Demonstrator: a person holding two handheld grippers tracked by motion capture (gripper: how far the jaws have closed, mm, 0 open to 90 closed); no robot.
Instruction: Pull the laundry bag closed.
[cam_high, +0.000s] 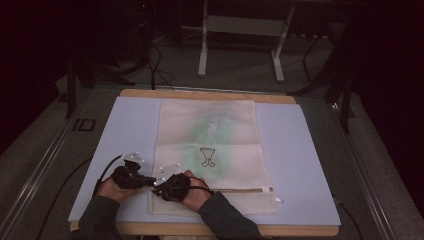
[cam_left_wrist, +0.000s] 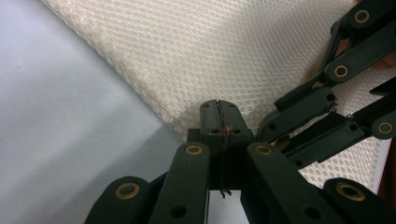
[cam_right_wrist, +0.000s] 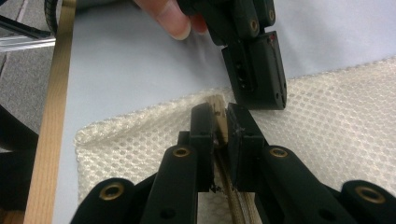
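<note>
Two hand-held grippers pinch the mesh bag (cam_high: 210, 150) at its near-left corner: left hand-held gripper (cam_left_wrist: 218, 122) its edge, right hand-held gripper (cam_right_wrist: 219, 123) the zipper (cam_right_wrist: 236, 200); the high view shows its printed cup (cam_high: 207, 156).

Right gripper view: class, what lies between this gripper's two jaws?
In the right gripper view, the right gripper has its jaws shut on the zipper end of the mesh laundry bag, near the bag's corner.

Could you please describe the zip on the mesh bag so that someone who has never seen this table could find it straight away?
On the pale blue mat lies a cream mesh bag. Along its near end, close to the table's wooden front edge, runs the zip, a thin tan line crossing the bag. It differs from the small goblet drawing higher up, and the right gripper pinches its left end.
</note>
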